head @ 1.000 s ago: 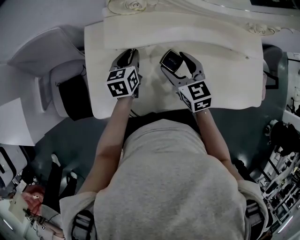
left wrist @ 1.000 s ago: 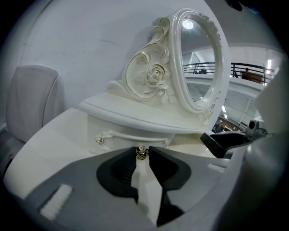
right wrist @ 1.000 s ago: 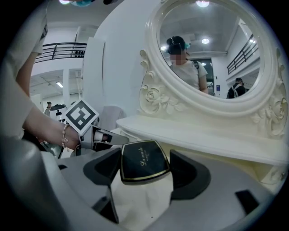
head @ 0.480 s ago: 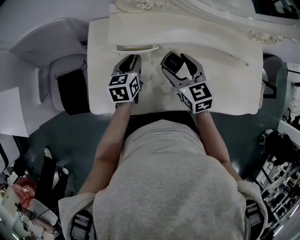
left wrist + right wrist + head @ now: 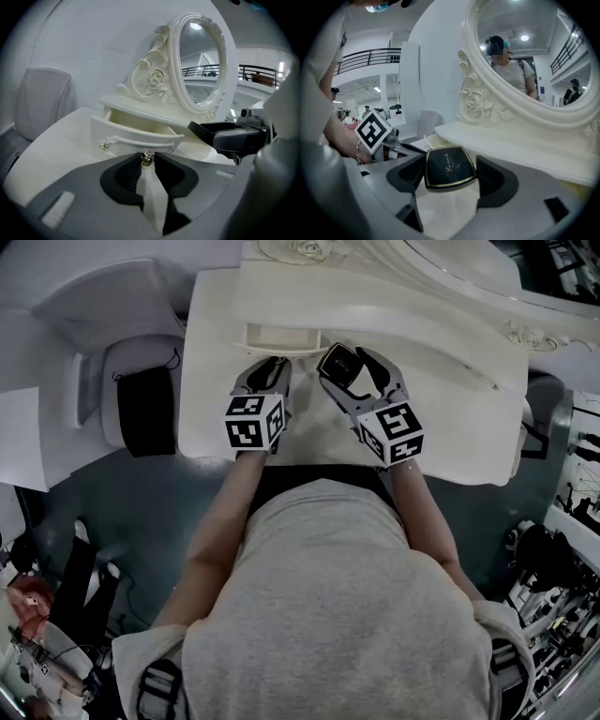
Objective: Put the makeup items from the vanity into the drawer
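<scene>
Left gripper view: left claw [image 5: 148, 162] grips drawer knob [image 5: 147, 158], hidden in head view.

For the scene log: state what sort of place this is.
Probably a mock dressing corner in a large hall: a white vanity with an ornate oval mirror and a small drawer, and a railed balcony beyond.

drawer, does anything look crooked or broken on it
Nothing stands out. The drawer sits partly pulled out, square to the vanity, its knob gripped between the jaws of the left gripper. No damage shows.
</scene>
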Tool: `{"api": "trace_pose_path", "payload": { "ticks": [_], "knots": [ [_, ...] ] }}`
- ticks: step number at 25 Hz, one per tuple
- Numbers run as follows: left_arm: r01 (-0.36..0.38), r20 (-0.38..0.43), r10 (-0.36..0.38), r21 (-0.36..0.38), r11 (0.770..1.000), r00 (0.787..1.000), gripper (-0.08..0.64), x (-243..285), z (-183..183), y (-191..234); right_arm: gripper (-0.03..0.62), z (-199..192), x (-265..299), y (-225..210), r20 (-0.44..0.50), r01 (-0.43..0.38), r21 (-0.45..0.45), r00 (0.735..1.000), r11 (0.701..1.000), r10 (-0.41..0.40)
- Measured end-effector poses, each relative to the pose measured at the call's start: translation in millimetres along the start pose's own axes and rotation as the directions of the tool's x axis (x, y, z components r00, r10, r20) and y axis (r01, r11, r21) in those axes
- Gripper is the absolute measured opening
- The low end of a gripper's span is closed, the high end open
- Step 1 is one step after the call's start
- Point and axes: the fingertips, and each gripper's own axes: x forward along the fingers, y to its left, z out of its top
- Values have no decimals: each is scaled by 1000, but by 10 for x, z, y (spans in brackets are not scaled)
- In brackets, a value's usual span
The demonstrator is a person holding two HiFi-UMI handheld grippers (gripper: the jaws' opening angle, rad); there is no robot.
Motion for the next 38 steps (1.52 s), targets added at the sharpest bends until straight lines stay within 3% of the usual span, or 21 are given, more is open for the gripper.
{"api": "trace_pose_path", "payload": {
  "ticks": [7, 13, 23, 30, 38],
  "knots": [
    [2, 6, -2, 9, 1000, 1000, 97, -61, -45, -11, 344, 177, 227, 190, -9, -113, -4, 994, 994, 113],
    [2, 5, -2, 12, 1000, 1000, 97, -60, -54, -11, 344, 256, 437, 284, -36, -156, -14, 987, 988, 156],
    [0, 7, 0, 13, 1000, 1000, 98, -51, -40, -11, 344, 217, 656, 259, -107, -130, 51, 985, 990, 135],
    [2, 5, -2, 11, 1000, 1000, 98, -51, -41, -15, 344, 249, 733, 269, -91, -105, 81, 990, 991, 112],
    [3, 3, -3, 8, 1000, 1000, 98, -45, -41, -15, 344, 260, 779, 247, -77, -16, 106, 997, 994, 24]
  ]
}}
